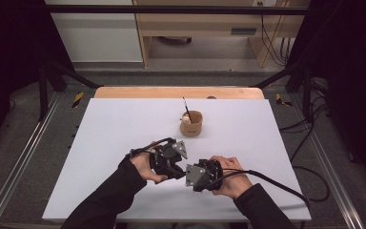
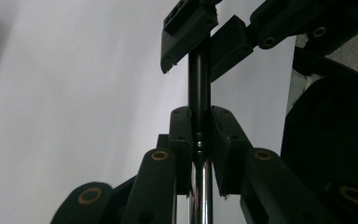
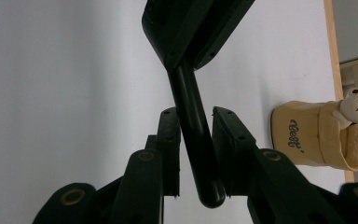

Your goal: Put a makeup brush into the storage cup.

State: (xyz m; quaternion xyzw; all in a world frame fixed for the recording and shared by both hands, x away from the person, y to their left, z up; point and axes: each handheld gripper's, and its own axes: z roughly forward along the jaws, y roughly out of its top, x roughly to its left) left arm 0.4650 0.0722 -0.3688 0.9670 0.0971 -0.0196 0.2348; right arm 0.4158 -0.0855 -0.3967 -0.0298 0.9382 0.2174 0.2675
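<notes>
While your left gripper (image 2: 200, 135) clamps the black pen (image 2: 199, 79) above the white table (image 1: 114, 143), seat your half-closed right gripper (image 3: 196, 135) squarely on its free end; the pen holder (image 1: 192, 124) waits beyond.

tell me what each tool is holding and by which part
Left tool clamps a black pen where its dark barrel meets the shiny metal section. Right tool has the pen's rounded end between its jaws, not clearly pressed yet.
</notes>
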